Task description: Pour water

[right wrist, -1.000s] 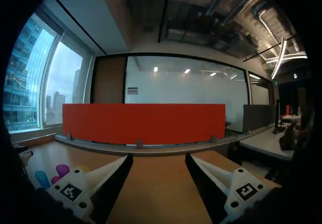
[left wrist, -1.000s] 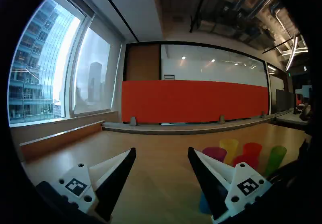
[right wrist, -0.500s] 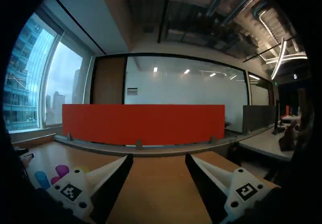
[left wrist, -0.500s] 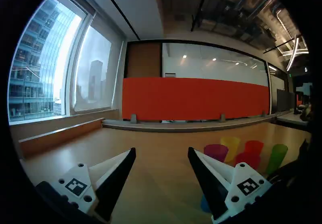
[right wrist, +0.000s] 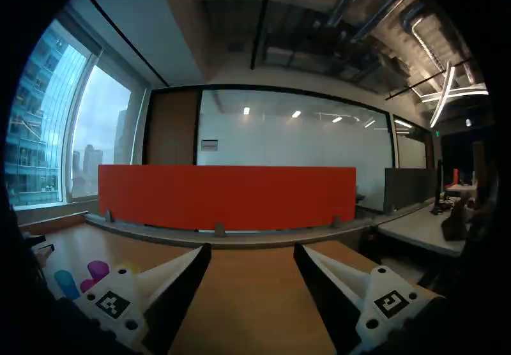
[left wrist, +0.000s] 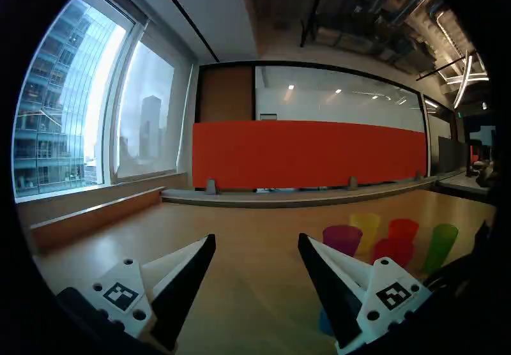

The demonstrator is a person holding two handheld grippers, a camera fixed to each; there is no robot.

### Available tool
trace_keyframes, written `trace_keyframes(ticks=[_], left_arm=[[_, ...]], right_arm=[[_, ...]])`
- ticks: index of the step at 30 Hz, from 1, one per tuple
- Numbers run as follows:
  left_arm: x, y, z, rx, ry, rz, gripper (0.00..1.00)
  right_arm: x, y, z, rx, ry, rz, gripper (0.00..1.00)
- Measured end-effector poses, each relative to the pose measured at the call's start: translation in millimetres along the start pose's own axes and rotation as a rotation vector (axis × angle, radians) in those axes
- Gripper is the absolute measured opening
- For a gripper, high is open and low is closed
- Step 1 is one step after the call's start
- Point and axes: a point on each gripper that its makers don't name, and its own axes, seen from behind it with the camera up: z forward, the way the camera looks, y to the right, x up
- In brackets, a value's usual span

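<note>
Several coloured plastic cups stand on the wooden table: a purple cup point(left wrist: 342, 237), a yellow cup point(left wrist: 366, 225), a red cup point(left wrist: 403, 228), a dark pink cup point(left wrist: 394, 251) and a green cup point(left wrist: 442, 244), all right of my left gripper point(left wrist: 255, 256). A blue cup point(left wrist: 325, 322) peeks out under its right finger. That gripper is open with nothing between its fingers. In the right gripper view the blue cup point(right wrist: 66, 283), purple cup point(right wrist: 98, 269) and yellow cup point(right wrist: 129, 267) sit far left of my right gripper point(right wrist: 251, 259), which is open and holds nothing.
An orange partition point(left wrist: 306, 154) stands along the table's far edge point(left wrist: 287, 198). Large windows point(left wrist: 70, 112) line the left wall above a wooden ledge point(left wrist: 89, 218). Another desk point(right wrist: 425, 224) with dark objects lies to the right.
The left gripper view has tipped slightly, so the cups sit a little lower and to the right. The right gripper has hardly moved.
</note>
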Motion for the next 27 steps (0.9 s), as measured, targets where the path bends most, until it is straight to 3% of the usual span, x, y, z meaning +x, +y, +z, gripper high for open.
trace_keyframes(ticks=[15,27], left_arm=[[1,0.7,-0.3,-0.003,0.001,0.005,0.96],[1,1.2,-0.5,-0.003,0.000,0.005,0.96]], right_arm=[[0,-7,-4.5,0.041,0.019,-0.010,1.00],[-17,-11,-5.9,0.077,0.020,-0.016,1.00]])
